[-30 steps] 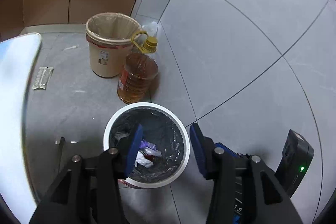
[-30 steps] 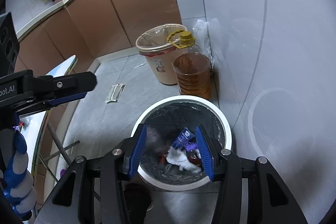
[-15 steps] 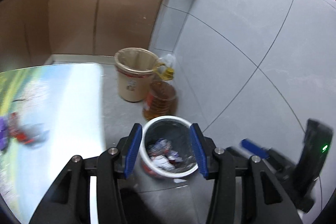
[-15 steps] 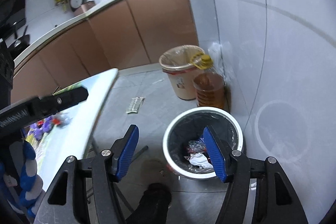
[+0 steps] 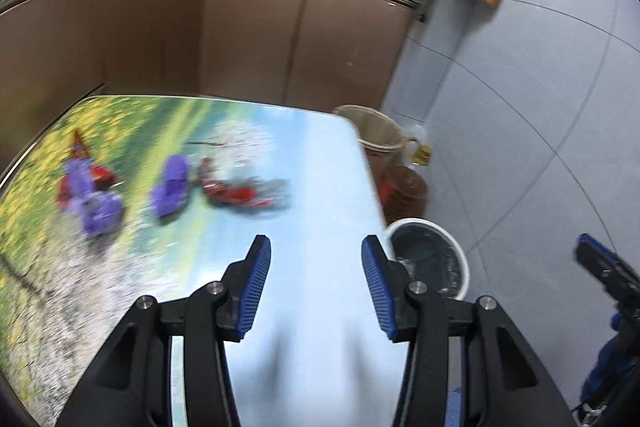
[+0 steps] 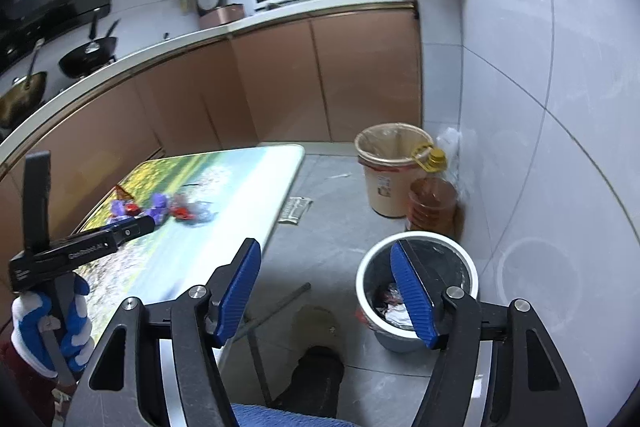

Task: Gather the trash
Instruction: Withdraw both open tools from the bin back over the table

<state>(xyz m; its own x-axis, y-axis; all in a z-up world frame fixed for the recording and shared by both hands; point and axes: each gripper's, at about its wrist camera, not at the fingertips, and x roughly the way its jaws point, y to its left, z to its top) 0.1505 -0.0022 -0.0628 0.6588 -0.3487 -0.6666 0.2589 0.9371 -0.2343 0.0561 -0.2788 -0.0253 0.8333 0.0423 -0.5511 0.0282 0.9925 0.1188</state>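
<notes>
**Mara:** Left wrist view puts the trash on the table (image 5: 320, 163), out past the left gripper (image 5: 316, 269): a red wrapper (image 5: 236, 191) nearest the middle, a purple wrapper (image 5: 173, 185) just to its left, and a blurred purple-and-red heap (image 5: 89, 195) farther left. All of it lies well apart from the fingertips.

**Ivo:** And the claws?

**Mara:** The left gripper has its jaws spread with nothing between them. The right gripper (image 6: 324, 287) is also spread and carries nothing. It hangs over the floor, between the table edge and the white bin (image 6: 416, 291).

**Ivo:** So which step would that be?

**Mara:** It looks like a reach for the next piece. The left gripper faces the table, so the likely move is forward and down over the red wrapper, then a close on it. The wrapper is thin and crinkled, so the pads would need to pinch a raised fold.

**Ivo:** What about the containers?

**Mara:** The white bin stands on the floor at the table's right edge, lined with a black bag, with crumpled white and reddish scraps at the bottom. Farther off near the wall stands a beige bucket (image 6: 390, 179) with a liner; its contents are hidden. Touching or just beside it is an oil jug (image 6: 432, 205) of amber liquid with a yellow cap.
</notes>
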